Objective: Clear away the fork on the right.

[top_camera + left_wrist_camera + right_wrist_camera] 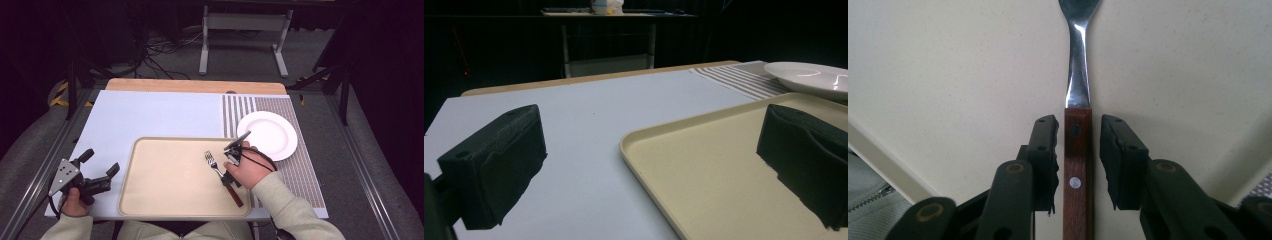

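My right gripper [1078, 165] straddles a fork on a tray; my left gripper [102, 176] waits wide open.

I see a counter [150, 112] with a pale blue-white top, a wooden strip along its far edge and a striped mat [300, 165] on its right side, set in a dark room with a grey floor, loose cables and a white metal stand behind. On the counter I count one beige tray [170, 175], one white plate [267, 134] on the mat, and one fork [222, 177] with a wooden handle lying on the tray's right part, tines pointing away from me. My right jaws sit either side of the fork's handle; the left one is at the wood, the right stands slightly off, so nothing is gripped. My left jaws are spread wide, holding nothing, beside the tray's left edge.
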